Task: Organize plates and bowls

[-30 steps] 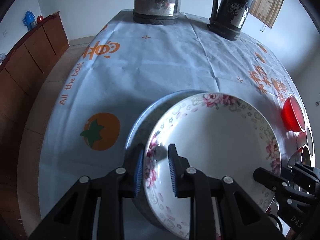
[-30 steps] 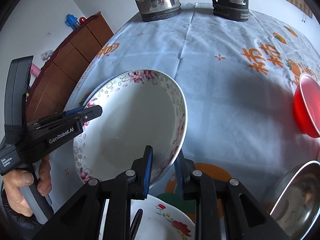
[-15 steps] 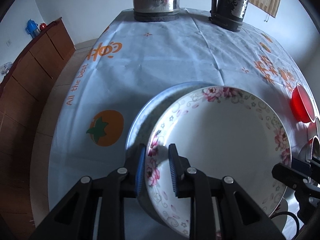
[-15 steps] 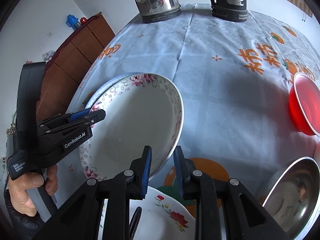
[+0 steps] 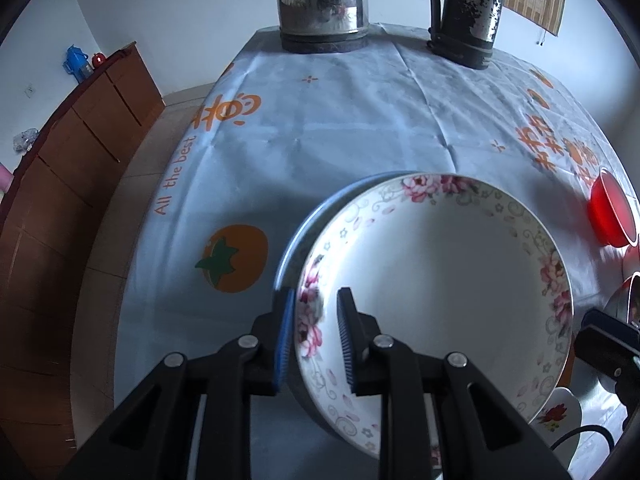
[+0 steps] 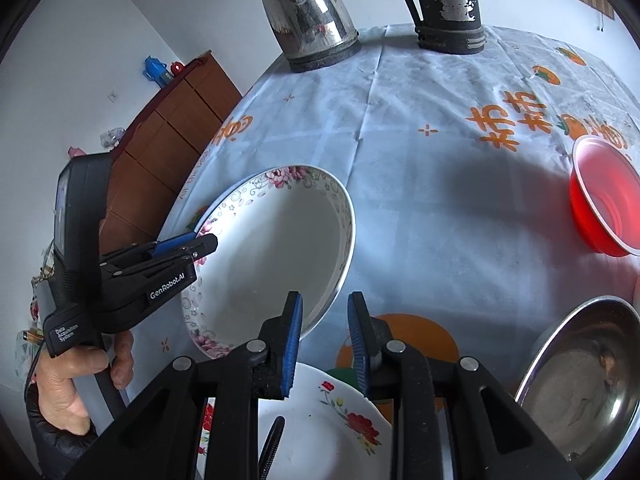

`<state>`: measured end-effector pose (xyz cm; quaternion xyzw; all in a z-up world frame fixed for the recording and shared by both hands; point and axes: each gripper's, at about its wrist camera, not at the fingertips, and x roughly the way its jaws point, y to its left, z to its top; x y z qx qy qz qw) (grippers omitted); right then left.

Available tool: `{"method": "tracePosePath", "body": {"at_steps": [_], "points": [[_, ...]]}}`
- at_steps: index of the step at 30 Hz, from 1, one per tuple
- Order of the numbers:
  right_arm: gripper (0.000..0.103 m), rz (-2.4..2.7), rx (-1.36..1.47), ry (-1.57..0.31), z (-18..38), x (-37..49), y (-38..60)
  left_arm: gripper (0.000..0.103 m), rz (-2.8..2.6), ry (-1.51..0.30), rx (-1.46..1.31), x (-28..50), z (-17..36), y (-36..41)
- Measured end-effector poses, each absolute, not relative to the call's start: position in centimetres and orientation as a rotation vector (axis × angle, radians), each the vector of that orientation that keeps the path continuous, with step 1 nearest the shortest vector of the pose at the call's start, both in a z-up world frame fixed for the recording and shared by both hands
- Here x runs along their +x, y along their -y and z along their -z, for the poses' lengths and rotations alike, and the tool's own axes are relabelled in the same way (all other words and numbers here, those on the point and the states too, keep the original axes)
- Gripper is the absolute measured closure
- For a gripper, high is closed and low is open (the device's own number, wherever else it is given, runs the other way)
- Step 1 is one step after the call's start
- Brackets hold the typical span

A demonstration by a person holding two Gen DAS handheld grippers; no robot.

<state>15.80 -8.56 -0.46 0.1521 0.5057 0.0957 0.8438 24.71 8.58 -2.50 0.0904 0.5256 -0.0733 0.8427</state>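
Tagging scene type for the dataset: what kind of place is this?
Likely a home dining room: a table under a printed tablecloth, a steel kettle and a dark thermos at its far edge, a wooden sideboard along the wall.

Tablecloth (image 5: 360, 128) reads "All the best"; left hand-held gripper (image 6: 200, 245), "GenRobot.AI".

Dim bluish daylight, soft shadows, fisheye-bent edges (dark corners), mild blur
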Motion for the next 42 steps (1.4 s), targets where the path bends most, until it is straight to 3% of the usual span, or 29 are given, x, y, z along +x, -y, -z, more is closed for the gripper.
{"method": "tracePosePath", "body": {"at_steps": [12, 18, 23, 26, 28, 42], "points": [[0.077, -0.194, 0.343, -0.914, -2.7, 11.9, 10.8, 0.08, 0.143, -1.016, 0.069, 22.4, -0.8, -11.4], [0.077, -0.183, 0.343, -0.807, -3.9, 7.9, 11.6, 0.068, 0.132, -0.906, 0.11, 17.7, -1.5, -10.5], [0.077, -0.155, 0.285, -0.744, -4.2, 5.4, 11.5, 0.043, 0.078, -0.81, 0.127, 14.2, -2.0, -10.1], [0.063, -0.146, 0.284, -0.711, -4.1, 3.8, 11.7, 0.031, 0.065, -0.758, 0.162, 12.2, -2.2, -9.4], [0.052, -0.133, 0.285, -0.682, -3.9, 2.9, 11.9, 0.03, 0.059, -0.73, 0.172, 11.0, -2.4, -9.1], [0.051, -0.048, 0.317, -0.586, -1.9, -2.5, 13.3, 0.024, -0.019, -0.672, 0.113, 6.3, -1.6, -9.7]]}}
